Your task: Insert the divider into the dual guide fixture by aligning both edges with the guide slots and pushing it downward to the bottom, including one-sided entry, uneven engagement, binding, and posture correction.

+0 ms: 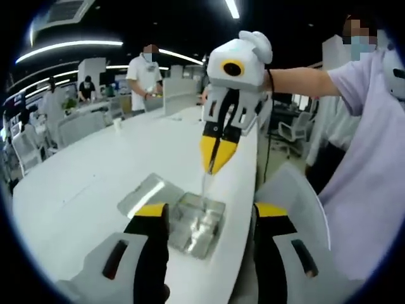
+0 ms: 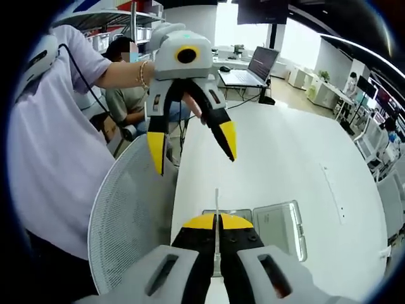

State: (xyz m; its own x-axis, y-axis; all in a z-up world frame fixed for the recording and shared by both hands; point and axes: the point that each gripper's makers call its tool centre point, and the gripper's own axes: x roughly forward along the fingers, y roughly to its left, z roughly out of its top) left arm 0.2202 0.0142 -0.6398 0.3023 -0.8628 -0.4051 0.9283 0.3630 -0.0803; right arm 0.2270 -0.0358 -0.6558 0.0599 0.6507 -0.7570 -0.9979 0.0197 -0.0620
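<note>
The divider (image 1: 204, 183) is a thin clear plate, held upright by my right gripper (image 1: 215, 166), which is shut on its top edge. Its lower edge hangs just above the clear dual guide fixture (image 1: 190, 234) on the white table. My left gripper (image 1: 212, 212) stands open, one jaw on each side of the fixture, holding nothing. In the right gripper view the divider (image 2: 216, 199) shows edge-on, rising from my shut right gripper (image 2: 216, 221). The fixture's rim (image 2: 243, 212) peeks out behind those jaws. My left gripper (image 2: 193, 149) hangs open above the table's near edge.
A clear flat lid (image 1: 142, 193) (image 2: 278, 228) lies beside the fixture. The long white table (image 1: 95, 171) runs away ahead. A white mesh chair (image 2: 126, 209) stands at the table's edge next to the person (image 1: 373, 158) holding the grippers. A laptop (image 2: 250, 69) sits farther along.
</note>
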